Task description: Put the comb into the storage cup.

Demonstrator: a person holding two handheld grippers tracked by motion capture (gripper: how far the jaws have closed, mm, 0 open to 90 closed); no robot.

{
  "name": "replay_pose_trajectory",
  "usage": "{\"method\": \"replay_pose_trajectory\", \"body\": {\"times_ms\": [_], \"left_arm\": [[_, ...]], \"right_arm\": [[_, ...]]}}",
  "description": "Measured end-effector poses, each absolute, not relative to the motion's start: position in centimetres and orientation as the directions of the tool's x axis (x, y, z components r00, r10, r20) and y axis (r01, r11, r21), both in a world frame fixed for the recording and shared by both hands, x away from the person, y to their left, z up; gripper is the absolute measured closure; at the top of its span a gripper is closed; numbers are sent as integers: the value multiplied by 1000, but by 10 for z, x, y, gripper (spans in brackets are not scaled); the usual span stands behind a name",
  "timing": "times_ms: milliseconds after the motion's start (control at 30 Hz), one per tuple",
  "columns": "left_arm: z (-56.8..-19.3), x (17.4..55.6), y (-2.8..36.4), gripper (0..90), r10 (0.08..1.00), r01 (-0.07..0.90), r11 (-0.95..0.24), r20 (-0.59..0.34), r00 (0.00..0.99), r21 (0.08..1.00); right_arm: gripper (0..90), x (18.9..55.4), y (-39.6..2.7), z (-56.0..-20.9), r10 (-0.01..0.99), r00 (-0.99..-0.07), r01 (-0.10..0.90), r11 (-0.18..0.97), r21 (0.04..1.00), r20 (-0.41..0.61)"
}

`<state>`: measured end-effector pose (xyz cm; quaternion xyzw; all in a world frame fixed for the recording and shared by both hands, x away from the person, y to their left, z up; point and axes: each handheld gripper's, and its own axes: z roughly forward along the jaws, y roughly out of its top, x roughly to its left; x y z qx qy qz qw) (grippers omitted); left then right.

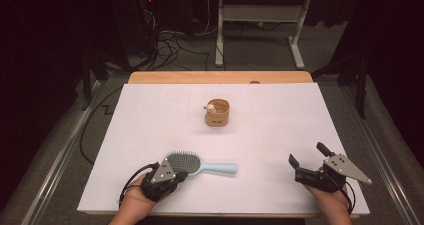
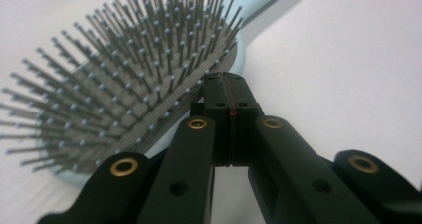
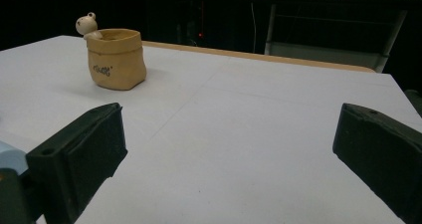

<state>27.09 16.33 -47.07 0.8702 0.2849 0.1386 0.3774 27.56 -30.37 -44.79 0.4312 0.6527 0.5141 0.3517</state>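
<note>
Hairbrush (image 1: 200, 165) lies near the worktop's (image 1: 280, 130) front edge, handle pointing toward the right edge. Left gripper (image 2: 230, 87), fingers pressed together on nothing, sits just beside the bristle head; right gripper (image 1: 307, 152) waits wide apart.

Open white tabletop ahead of the right gripper, brush against the left

Before the wide-spread right gripper (image 1: 306, 153) lies bare table; only the tan sack-shaped ceramic pot (image 1: 217, 112) stands far ahead-left. The pale-blue paddle hairbrush (image 1: 200, 164) lies just beside the left gripper (image 2: 229, 79), whose jaws are pressed together.
</note>
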Motion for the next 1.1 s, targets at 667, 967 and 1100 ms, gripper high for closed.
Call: {"method": "replay_pose_trajectory", "body": {"times_ms": [667,967,1100], "left_arm": [[-469,312,185,900,773,494,-394,-11,634,775],[-471,331,184,900,801,528,-384,-12,599,757],[-471,345,186,900,817,545,-378,-7,577,749]], "right_arm": [[18,277,-302,-450,923,-385,209,101,973,-13],[19,277,-303,-451,923,-384,211,98,973,-10],[19,277,-303,-451,923,-384,210,98,973,-10]]}}
